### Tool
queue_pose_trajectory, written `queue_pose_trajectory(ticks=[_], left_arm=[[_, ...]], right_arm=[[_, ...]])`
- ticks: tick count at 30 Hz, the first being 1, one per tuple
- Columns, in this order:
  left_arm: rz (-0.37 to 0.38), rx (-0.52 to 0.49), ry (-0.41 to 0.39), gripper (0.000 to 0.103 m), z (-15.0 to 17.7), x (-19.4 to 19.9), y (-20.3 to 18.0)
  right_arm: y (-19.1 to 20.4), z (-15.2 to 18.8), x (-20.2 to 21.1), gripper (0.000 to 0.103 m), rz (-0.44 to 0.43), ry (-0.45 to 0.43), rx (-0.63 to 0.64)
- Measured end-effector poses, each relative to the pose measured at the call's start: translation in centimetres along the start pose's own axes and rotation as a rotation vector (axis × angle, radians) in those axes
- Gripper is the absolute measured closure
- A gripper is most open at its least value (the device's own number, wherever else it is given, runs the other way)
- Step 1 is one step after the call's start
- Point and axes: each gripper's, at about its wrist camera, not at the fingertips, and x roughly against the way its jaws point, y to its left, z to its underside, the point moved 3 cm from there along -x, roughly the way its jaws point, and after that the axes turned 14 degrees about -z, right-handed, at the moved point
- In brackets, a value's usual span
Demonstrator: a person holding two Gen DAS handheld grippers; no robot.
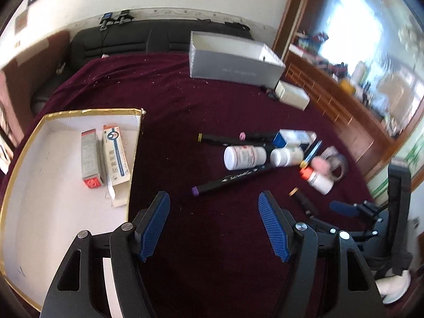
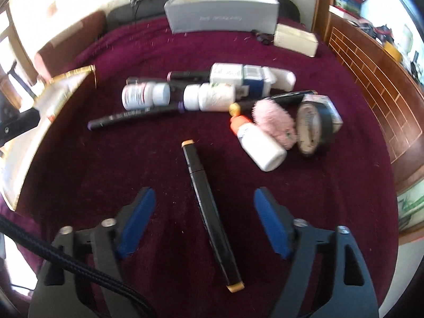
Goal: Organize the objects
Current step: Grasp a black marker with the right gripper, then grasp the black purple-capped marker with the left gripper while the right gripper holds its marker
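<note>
My left gripper stands open over bare maroon cloth, with nothing between its fingers. To its left lies a white gold-rimmed tray holding two small cartons. My right gripper is open astride a black marker with orange caps; the pads do not touch it. Beyond lies a pile: a purple-capped marker, two white bottles, an orange-capped bottle, a pink fluffy thing and a tape roll. One of my right gripper's fingers shows in the left wrist view.
A long grey box and a small cream box stand at the far edge of the cloth. A wooden shelf unit runs along the right side. A black sofa sits behind the table.
</note>
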Motion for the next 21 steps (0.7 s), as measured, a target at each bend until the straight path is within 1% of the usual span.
queue_pose_trajectory(ticks=[1, 2, 3, 4, 5, 7, 9, 10, 12, 16, 18, 19, 20, 21], left_arm=[[-0.019, -0.028, 0.003, 0.040, 0.0, -0.7, -0.5], [-0.034, -0.050, 0.013, 0.040, -0.1, -1.5, -0.8], [-0.042, -0.071, 0.021, 0.040, -0.1, -2.1, -1.2], [-0.046, -0.087, 0.027, 0.040, -0.3, -2.6, -1.4], [-0.057, -0.113, 0.029, 0.040, -0.4, -3.2, -1.9], [-0.090, -0.193, 0.017, 0.040, -0.8, -4.3, -3.0], [-0.120, -0.278, -0.012, 0.040, -1.2, -5.2, -4.3], [-0.125, -0.314, -0.018, 0.040, -1.4, -5.6, -4.8], [-0.117, -0.383, -0.001, 0.040, -1.7, -6.8, -6.0], [-0.145, -0.479, 0.038, 0.040, -1.4, -9.2, -7.5], [-0.131, -0.468, 0.036, 0.040, -1.1, -9.3, -7.6], [-0.122, -0.461, 0.049, 0.045, -1.1, -9.2, -7.5], [-0.097, -0.441, 0.065, 0.066, -1.1, -9.1, -7.5], [-0.040, -0.423, 0.098, 0.075, -0.9, -8.9, -7.5]], right_arm=[[0.1, 0.0, -0.7, 0.055, 0.012, 0.019, 0.010], [0.2, 0.1, -1.6, 0.067, 0.035, 0.042, 0.023], [0.1, 0.2, -1.9, 0.068, 0.046, 0.050, 0.027], [0.2, 0.1, -1.7, 0.075, 0.054, 0.032, 0.038], [0.2, 0.1, -1.5, 0.079, 0.054, 0.037, 0.033], [-0.4, 0.2, -0.9, 0.079, 0.049, 0.025, 0.013], [-1.0, 0.5, -0.7, 0.079, 0.045, 0.021, -0.004], [-1.4, 0.7, -0.7, 0.079, 0.038, 0.023, -0.017], [-2.0, 0.8, -0.4, 0.079, -0.001, 0.010, -0.039], [-2.6, 1.0, -0.1, 0.079, -0.047, 0.003, -0.065], [-2.6, 1.0, -0.2, 0.079, -0.059, 0.001, -0.070], [-2.7, 0.9, -0.2, 0.079, -0.065, -0.002, -0.074], [-2.7, 0.9, -0.2, 0.079, -0.071, -0.004, -0.078], [-2.7, 0.9, -0.3, 0.079, -0.076, -0.005, -0.080]])
